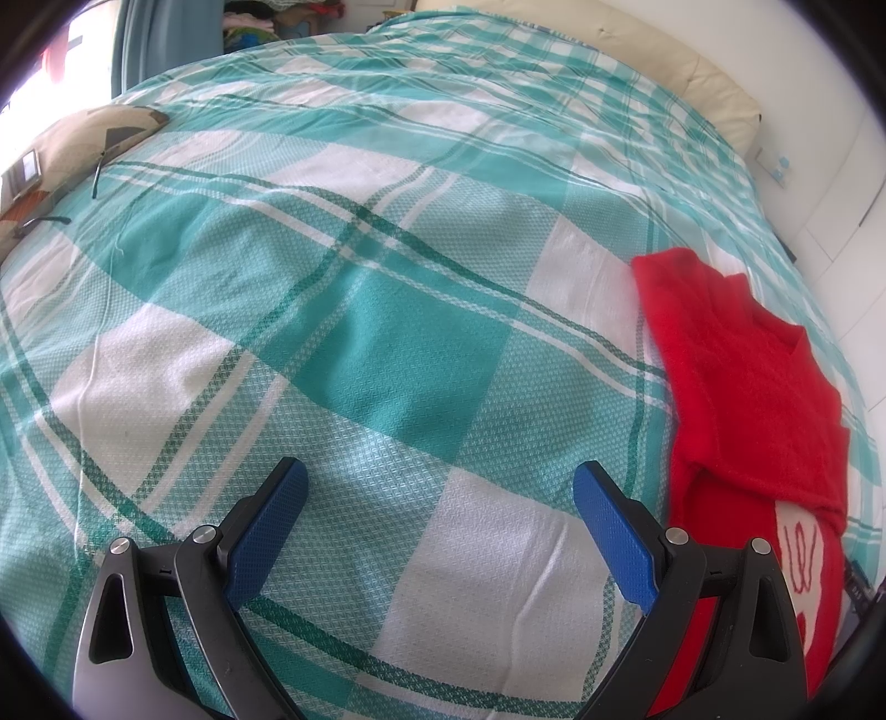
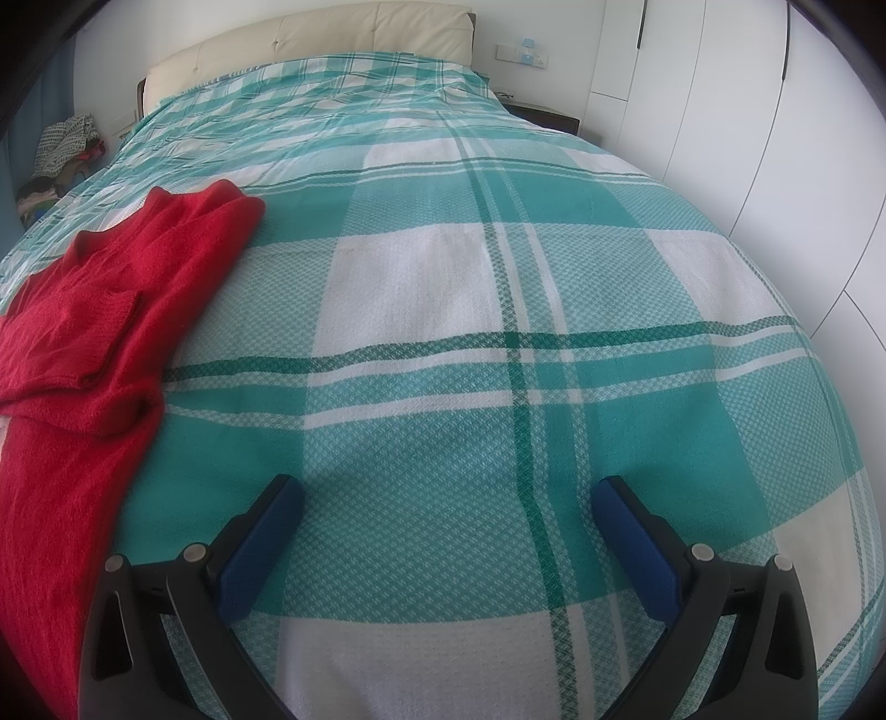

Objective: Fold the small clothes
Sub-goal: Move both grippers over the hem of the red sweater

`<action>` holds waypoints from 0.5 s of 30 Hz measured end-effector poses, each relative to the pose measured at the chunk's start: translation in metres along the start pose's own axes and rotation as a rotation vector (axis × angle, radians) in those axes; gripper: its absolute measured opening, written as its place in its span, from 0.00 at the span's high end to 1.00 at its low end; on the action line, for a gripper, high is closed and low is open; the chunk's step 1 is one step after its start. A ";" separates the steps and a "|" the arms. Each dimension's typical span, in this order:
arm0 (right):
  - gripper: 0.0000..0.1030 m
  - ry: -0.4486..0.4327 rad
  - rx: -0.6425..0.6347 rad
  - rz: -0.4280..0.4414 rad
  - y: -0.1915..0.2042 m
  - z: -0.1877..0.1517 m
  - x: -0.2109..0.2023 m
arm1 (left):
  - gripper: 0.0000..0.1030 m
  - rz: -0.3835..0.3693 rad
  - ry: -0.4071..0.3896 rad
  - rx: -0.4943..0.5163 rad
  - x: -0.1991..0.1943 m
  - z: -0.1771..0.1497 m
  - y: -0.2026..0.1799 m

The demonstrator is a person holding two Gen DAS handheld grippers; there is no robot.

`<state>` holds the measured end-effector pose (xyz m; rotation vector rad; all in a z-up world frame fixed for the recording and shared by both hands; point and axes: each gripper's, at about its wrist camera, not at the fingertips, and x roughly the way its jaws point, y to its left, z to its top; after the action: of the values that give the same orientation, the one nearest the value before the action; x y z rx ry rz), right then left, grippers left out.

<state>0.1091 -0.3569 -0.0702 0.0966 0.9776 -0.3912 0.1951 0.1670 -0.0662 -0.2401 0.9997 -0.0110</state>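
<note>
A red knitted sweater [image 1: 742, 382] lies on the bed at the right edge of the left wrist view, one sleeve folded across its body and a white patch with red marks [image 1: 800, 559] showing near its lower end. In the right wrist view the same sweater [image 2: 94, 321] lies at the left. My left gripper [image 1: 440, 476] is open over bare bedspread, left of the sweater. Over bare bedspread to the right of the sweater, my right gripper [image 2: 448, 490] is open too. Neither holds anything.
A teal and white checked bedspread [image 1: 387, 310] covers the bed. A cream headboard [image 2: 332, 33] is at the far end, with white wardrobe doors [image 2: 747, 111] to the right. A patterned cushion [image 1: 83, 138] lies at the far left and piled clothes [image 2: 61, 149] beside the bed.
</note>
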 end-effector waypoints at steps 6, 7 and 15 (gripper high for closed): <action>0.00 0.000 0.000 0.000 0.000 0.000 0.000 | 0.05 -0.001 0.000 -0.001 0.000 0.000 0.000; 0.00 0.000 0.000 0.000 0.000 0.000 0.000 | 0.05 -0.003 -0.001 -0.006 0.000 0.000 0.001; 0.00 0.002 0.000 0.000 0.000 0.001 -0.001 | 0.05 -0.077 -0.148 -0.011 -0.048 -0.005 0.001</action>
<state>0.1094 -0.3568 -0.0691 0.0967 0.9798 -0.3915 0.1643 0.1727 -0.0289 -0.2857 0.8433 -0.0569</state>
